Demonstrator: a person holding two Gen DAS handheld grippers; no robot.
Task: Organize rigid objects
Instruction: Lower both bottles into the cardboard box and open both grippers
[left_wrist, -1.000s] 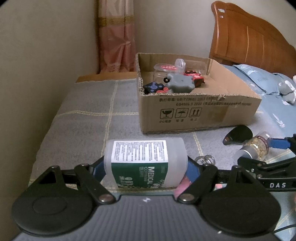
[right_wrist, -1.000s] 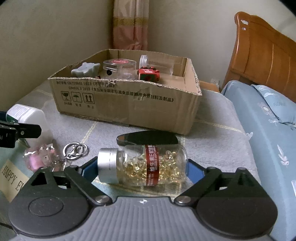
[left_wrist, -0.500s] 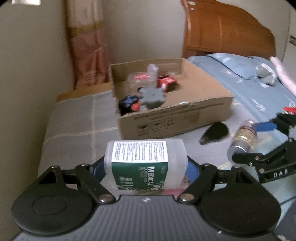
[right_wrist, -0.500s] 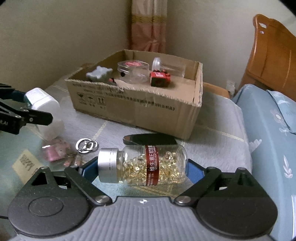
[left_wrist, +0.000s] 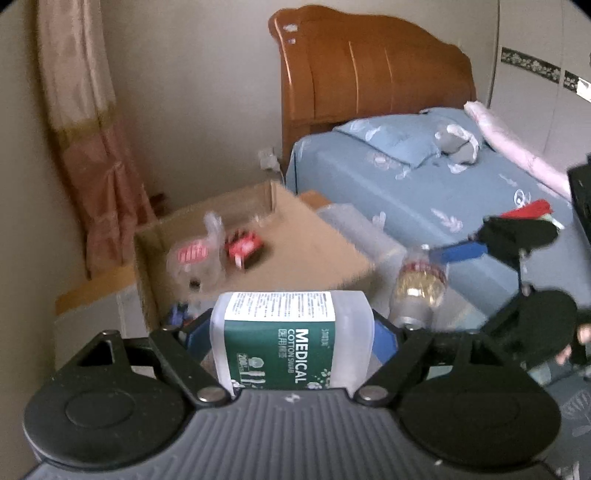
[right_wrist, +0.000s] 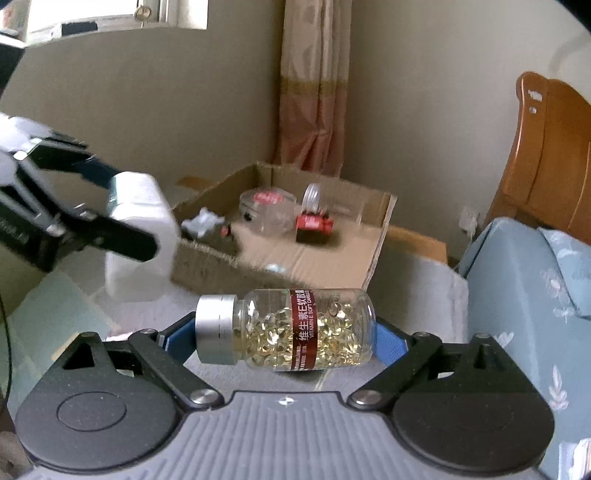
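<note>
The cotton swab box (left_wrist: 291, 343) and vitamin E bottle (right_wrist: 295, 332) were clamped crosswise in the left claw (left_wrist: 291, 336) and right claw (right_wrist: 284, 336), held above the cardboard box (right_wrist: 314, 254) for dropping in.

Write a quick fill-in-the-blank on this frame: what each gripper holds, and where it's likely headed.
The left gripper is shut on a ____ swab container.
The vitamin E bottle in the right gripper has a ____ cap.
Both items look headed for the ____ box.

Missing: cotton; silver; cardboard
</note>
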